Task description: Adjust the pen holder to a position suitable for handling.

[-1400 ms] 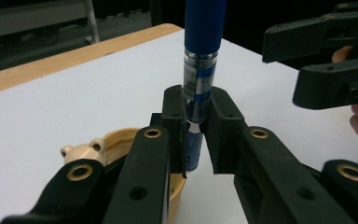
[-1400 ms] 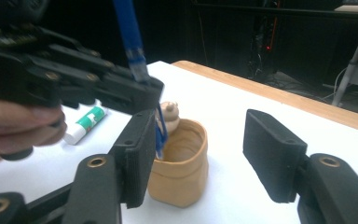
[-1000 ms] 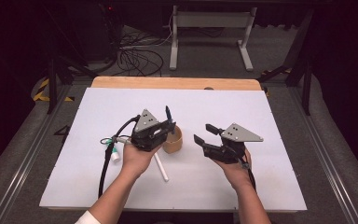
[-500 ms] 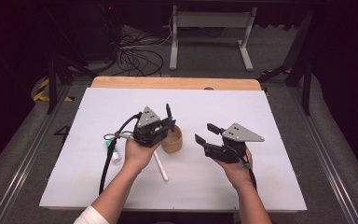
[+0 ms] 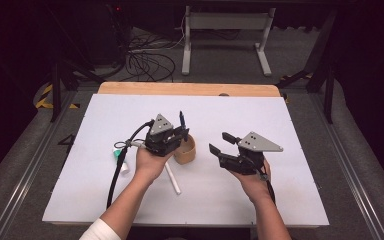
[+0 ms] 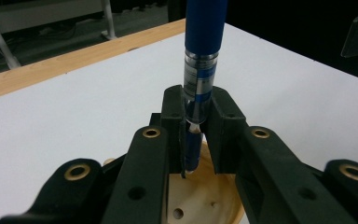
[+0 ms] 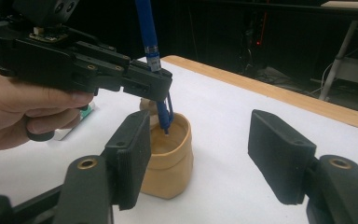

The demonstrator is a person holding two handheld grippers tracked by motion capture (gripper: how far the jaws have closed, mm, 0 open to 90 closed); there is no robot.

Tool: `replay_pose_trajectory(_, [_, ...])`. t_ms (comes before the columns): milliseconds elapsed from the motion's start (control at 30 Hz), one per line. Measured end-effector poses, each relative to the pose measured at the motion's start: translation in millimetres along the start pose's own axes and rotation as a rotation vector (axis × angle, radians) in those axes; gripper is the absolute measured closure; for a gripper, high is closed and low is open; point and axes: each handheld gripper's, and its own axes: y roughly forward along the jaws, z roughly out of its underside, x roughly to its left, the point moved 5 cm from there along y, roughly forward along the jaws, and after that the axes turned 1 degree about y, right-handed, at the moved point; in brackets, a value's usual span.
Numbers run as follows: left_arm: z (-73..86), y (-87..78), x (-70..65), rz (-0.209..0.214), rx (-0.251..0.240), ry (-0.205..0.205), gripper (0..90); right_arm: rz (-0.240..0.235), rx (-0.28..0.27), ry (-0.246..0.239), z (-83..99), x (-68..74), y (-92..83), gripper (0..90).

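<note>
Almost nothing has shifted since the earlier frames: both hands sit where they were, the left gripper (image 5: pixel 179 131) at most a trace lower over the cup (image 5: pixel 186 150).

From the high view, the white table (image 5: pixel 290 120) has wide bare room to the right of and beyond the right gripper (image 5: pixel 222 145), and along the near edge in front of both forearms. Its far edge is a strip of bare wood (image 5: pixel 190 89). Left of the left hand lie a small green and white object (image 5: pixel 117 155) and a white stick (image 5: pixel 172 179), which narrow the room there. The two grippers stand near each other, with the cup between them, closer to the left one.

Looking along the left gripper, its jaws are pinched on a blue pen (image 6: pixel 200 70), which stands nearly upright with its tip pointing down into the open mouth of the tan cup (image 6: pixel 205 196). The pen has a dark blue upper barrel and a clear section with a silvery band just above the jaws.

Looking along the right gripper (image 7: pixel 200 154), its jaws are spread and hold nothing; the cup (image 7: pixel 170 158) sits just beyond the left jaw, a short, soft-walled tan vessel standing upright on the table. The pen (image 7: pixel 151 51) tip hangs inside the rim.
</note>
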Motion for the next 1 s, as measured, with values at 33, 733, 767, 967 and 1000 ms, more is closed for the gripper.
replay_pose_trajectory(33, [0.5, 0.8, 0.5, 0.004, 0.003, -0.008, 78.3, 0.000, 0.000, -0.002, 0.0, -0.2, 0.2, 40.1])
replay_pose_trajectory(733, [-3.4, 1.3, 12.2, -0.051, -0.030, -0.012, 72.0, -0.003, 0.007, -0.003, 0.9, 0.8, 1.6, 40.2])
replay_pose_trajectory(767, [-3.8, 0.4, 12.7, -0.056, -0.034, -0.016, 71.3, -0.004, 0.007, -0.005, 1.0, 0.8, 1.7, 40.2])
replay_pose_trajectory(967, [-6.0, -6.7, 14.4, -0.080, -0.046, 0.006, 62.7, -0.003, 0.009, -0.004, 1.3, 0.6, 1.9, 40.2])
replay_pose_trajectory(1000, [-6.2, -8.1, 14.8, -0.084, -0.046, 0.012, 60.7, -0.003, 0.010, -0.004, 1.4, 0.7, 2.0, 40.2])
